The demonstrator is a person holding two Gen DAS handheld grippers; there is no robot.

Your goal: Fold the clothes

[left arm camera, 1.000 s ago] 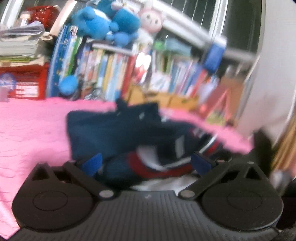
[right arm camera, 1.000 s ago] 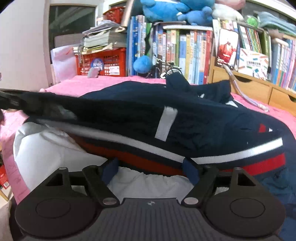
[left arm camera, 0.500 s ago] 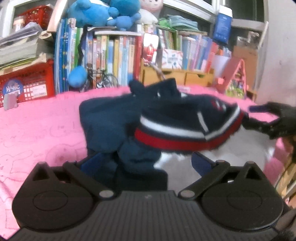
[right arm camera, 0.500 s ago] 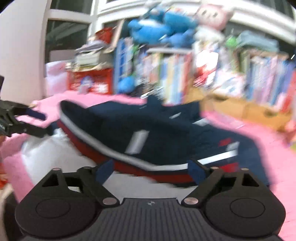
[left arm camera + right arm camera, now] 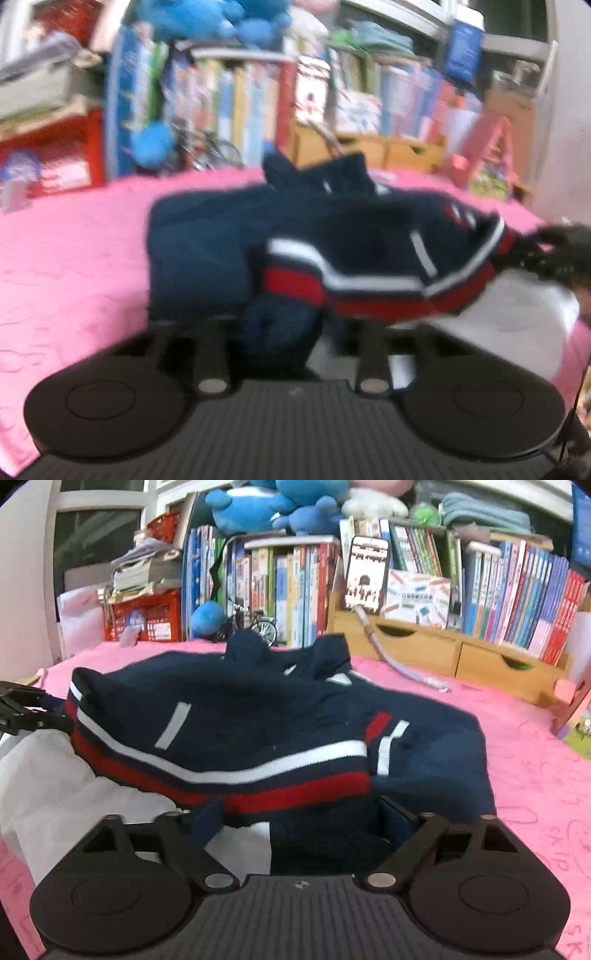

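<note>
Navy sweater (image 5: 236, 723) lay on pink cover (image 5: 524, 760); "SKIP" scrawl legible there. Right gripper (image 5: 299, 812) jaws wide. Left gripper (image 5: 291, 328) blurred, fingertips hidden; grip unclear.

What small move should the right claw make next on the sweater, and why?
Probably close the right claw on the striped hem. Its jaws stand open, with the red and white hem of the sweater between them and not gripped. The hem lies over a white cloth, so a firm hold seems needed before folding further.
</note>
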